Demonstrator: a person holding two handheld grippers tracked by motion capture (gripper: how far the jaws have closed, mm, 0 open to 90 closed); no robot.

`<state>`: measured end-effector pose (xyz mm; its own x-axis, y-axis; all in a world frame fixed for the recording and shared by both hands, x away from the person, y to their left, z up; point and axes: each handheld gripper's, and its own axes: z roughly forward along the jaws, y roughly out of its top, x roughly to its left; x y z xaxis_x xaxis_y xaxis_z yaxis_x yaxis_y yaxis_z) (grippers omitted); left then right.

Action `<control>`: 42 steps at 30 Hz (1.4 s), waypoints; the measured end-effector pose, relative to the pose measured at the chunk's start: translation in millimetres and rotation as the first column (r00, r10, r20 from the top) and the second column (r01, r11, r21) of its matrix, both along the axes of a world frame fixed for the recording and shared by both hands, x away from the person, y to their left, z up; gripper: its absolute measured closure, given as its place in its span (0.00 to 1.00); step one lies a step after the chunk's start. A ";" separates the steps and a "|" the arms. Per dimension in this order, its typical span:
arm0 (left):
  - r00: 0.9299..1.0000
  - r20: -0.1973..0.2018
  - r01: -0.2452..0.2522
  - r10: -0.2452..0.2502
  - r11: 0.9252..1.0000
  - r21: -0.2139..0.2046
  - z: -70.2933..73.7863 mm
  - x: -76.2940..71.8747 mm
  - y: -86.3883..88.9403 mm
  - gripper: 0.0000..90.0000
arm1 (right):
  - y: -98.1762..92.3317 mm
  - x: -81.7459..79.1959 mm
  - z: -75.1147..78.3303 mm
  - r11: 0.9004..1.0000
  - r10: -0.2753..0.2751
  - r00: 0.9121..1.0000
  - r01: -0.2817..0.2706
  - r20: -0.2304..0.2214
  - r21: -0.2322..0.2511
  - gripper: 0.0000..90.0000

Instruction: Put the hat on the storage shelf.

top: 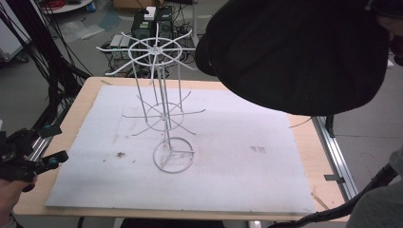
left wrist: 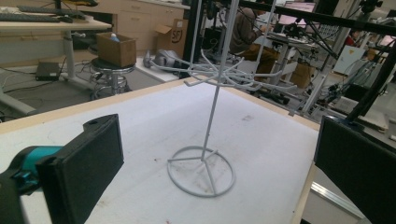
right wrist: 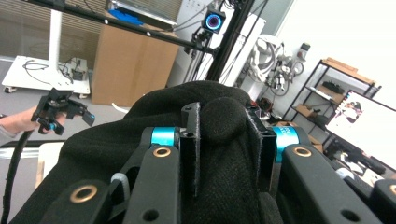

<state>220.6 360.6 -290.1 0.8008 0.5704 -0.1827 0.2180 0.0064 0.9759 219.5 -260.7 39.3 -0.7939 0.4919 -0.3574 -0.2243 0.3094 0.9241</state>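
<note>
A black cap [top: 299, 52], upper right of the high view, is pinched in the right hand-held gripper [right wrist: 227, 140]. Below, a white wire rack [top: 164, 102] stands mid-frame on the desk's white mat [top: 237, 180]. The left hand-held gripper [top: 45, 147] gapes released at left; cables clutter the floor behind

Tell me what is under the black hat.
The black hat hangs above the table's far right corner, pinched by the right gripper. That corner and the floor behind are covered.
</note>
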 end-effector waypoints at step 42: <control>1.000 -0.003 -0.018 0.018 1.000 0.004 -1.2 -4.9 4.6 0.02 | 66.4 42.1 -32.5 0.991 0.112 0.993 -0.110 -0.025 0.080 0.79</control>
